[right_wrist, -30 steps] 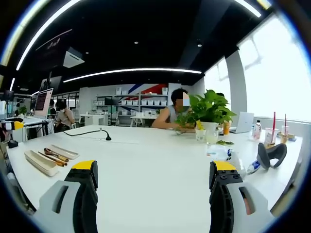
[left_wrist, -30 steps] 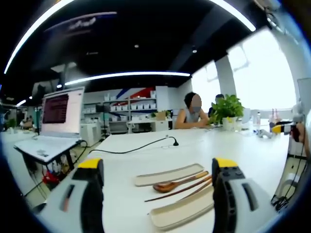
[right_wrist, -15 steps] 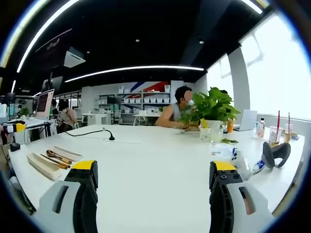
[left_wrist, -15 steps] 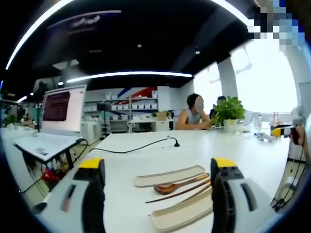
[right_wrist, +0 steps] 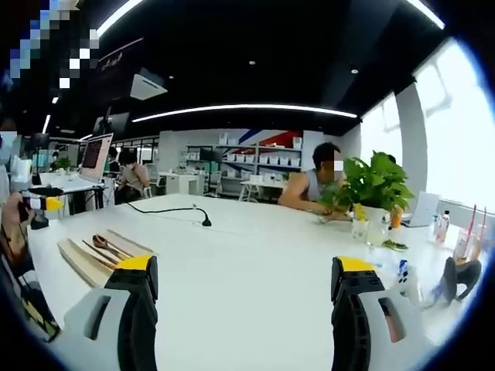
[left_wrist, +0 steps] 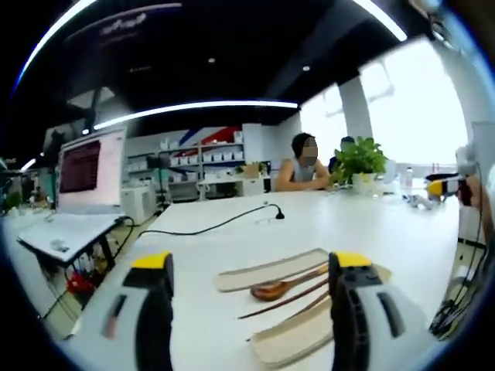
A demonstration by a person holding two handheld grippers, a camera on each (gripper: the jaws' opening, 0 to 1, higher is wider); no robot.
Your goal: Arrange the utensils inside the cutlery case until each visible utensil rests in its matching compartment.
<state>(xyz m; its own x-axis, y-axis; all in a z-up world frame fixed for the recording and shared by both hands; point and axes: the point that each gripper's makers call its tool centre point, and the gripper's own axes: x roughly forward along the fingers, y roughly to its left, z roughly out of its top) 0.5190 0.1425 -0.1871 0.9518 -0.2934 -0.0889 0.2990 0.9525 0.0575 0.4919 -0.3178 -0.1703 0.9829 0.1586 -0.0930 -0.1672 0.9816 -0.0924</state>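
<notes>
Cutlery case lay in two beige halves on the white worktop (left_wrist: 402, 232). In the left gripper view the nearer case half (left_wrist: 290, 344) sat just ahead of the right-hand finger, open side up; nothing could be made out inside it. The farther case half (left_wrist: 271, 270) lay flat beyond it, also looking bare. Between the two halves, on the worktop itself: one wooden spoon (left_wrist: 282, 287), bowl toward the camera's left, and beside it a pair of dark chopsticks (left_wrist: 282, 302), two thin sticks running roughly parallel to the spoon. None of the three utensils sat in a compartment.

In the right gripper view the same set showed at the far left of the worktop (right_wrist: 255, 263): near case half (right_wrist: 77, 263), spoon (right_wrist: 104, 246), chopsticks (right_wrist: 102, 256), far case half (right_wrist: 131, 243), all side by side.

Left gripper (left_wrist: 247, 267) hung above the worktop edge, fingers spread wide, nothing between them; the utensils lay just past the tips. Right gripper (right_wrist: 246, 270) was held well apart from the case, fingers likewise spread and empty.

Further out: one black cable with a small microphone-like tip (left_wrist: 232, 223) across the worktop, one open laptop (left_wrist: 77, 193) on a side desk, one potted plant (right_wrist: 371, 193), and a seated person (right_wrist: 313, 189) at the far end.
</notes>
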